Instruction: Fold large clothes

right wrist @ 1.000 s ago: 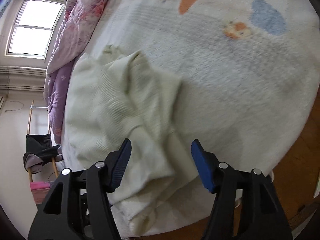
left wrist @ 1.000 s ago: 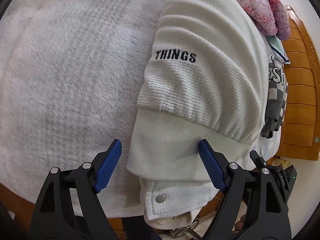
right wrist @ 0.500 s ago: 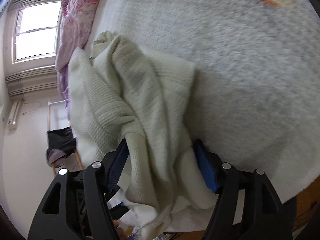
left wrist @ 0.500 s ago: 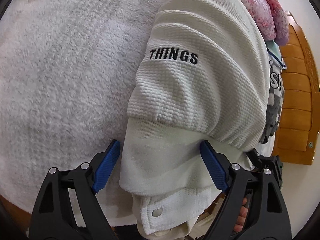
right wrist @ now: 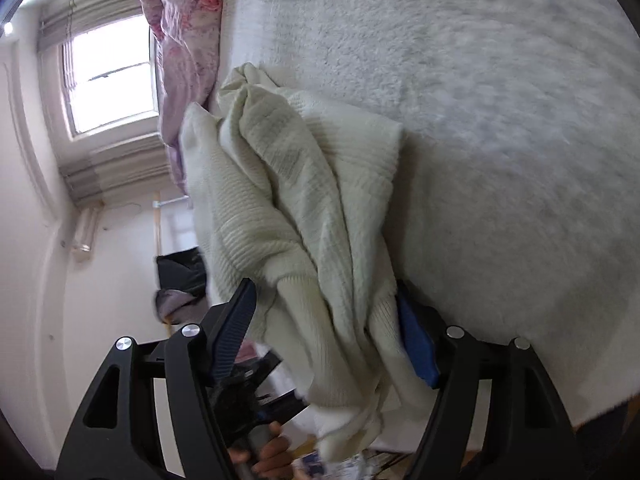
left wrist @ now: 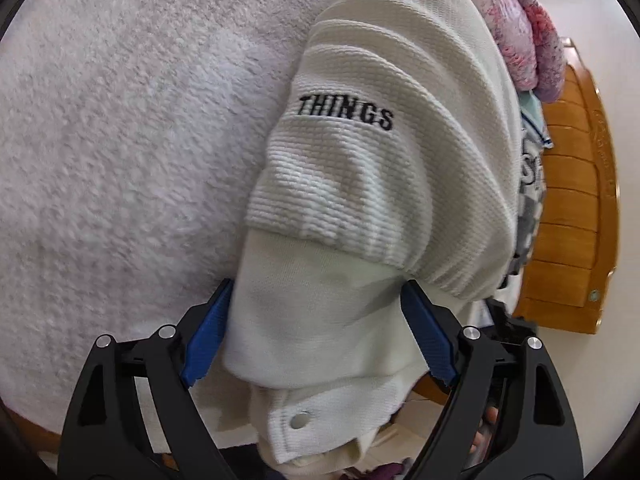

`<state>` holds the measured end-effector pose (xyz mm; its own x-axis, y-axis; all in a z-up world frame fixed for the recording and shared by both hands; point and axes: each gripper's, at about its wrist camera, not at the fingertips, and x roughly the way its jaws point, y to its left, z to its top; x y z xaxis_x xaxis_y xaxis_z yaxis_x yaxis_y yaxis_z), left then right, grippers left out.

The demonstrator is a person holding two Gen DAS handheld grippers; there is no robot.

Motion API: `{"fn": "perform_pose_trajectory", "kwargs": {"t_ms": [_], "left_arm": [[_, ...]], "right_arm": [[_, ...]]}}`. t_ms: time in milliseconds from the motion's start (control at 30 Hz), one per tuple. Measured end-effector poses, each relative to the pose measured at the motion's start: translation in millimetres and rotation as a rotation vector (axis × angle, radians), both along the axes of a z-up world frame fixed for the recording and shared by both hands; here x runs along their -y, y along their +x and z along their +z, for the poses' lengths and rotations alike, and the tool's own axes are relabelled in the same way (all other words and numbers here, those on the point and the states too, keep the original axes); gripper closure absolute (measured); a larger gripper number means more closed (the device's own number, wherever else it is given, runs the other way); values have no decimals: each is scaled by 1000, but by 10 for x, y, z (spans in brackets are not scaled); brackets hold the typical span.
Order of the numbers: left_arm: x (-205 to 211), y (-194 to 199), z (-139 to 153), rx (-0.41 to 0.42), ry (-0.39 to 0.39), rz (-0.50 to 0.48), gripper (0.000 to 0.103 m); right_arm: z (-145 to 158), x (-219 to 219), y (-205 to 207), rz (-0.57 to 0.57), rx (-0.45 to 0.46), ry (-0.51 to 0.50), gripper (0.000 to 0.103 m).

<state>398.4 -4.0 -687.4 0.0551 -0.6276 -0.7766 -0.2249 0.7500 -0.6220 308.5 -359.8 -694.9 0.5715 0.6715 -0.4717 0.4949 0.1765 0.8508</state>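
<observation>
A cream-white knit jacket (left wrist: 400, 180) with black "THINGS" lettering (left wrist: 346, 112) lies on the bed, and its edge hangs over the side. Its smooth ribbed hem (left wrist: 320, 300) fills the gap between the blue pads (left wrist: 208, 332) of my left gripper (left wrist: 316, 286), whose jaws stand wide. A snap button (left wrist: 299, 420) shows on the band below. In the right wrist view the same jacket (right wrist: 304, 200) is bunched in folds. One bundle hangs between the jaws of my right gripper (right wrist: 324, 288), which are opening, and the cloth rests against the right-hand pad (right wrist: 416, 344).
A white fluffy blanket (left wrist: 140, 140) covers the bed (right wrist: 500, 140). A pink floral quilt (right wrist: 184, 20) and other clothes (left wrist: 530, 184) lie beyond the jacket, by a wooden headboard (left wrist: 572, 220). A window (right wrist: 108, 76) and a rack with dark clothes (right wrist: 180, 276) stand behind. A hand (right wrist: 272, 452) shows below.
The left gripper has sunk closer, so the hem now spans its pads. The right gripper tipped down from above the bed onto the jacket's edge, and folds now hang between its jaws.
</observation>
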Motion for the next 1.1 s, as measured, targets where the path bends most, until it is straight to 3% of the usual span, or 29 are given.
{"fn": "perform_pose_trajectory", "kwargs": {"t_ms": [133,367,533,567,633,700,800,867,1033,1100], "left_arm": [[-60,12,-34,1,-14,16,20],[11,44,-44,2,31,-28,16],[139,24,52,29,74,-62,27],[129,12,70,30,79,-56,33],[90,-22,116,44,103,-70,42],[79,-44,201,59,123,-85,57],[47,-67,340,92,110,-134,70],[32,-40,419,103,101,-171,73],[-52,35,657,130,37,-146,75],[-68,33,815,169,45,-168,77]], "right_arm": [[-11,-58,143,27,7,-24,31],[20,-59,109,40,63,73,31],[19,-170,267,48,-36,-69,32],[44,-184,277,47,-48,-88,35],[100,-202,283,61,-84,-127,66],[212,-220,286,71,-91,-154,74],[475,-282,396,132,-83,-283,77],[642,-315,491,149,-78,-319,78],[1122,-372,624,165,-44,-344,79],[1303,-408,769,191,-39,-394,79]]}}
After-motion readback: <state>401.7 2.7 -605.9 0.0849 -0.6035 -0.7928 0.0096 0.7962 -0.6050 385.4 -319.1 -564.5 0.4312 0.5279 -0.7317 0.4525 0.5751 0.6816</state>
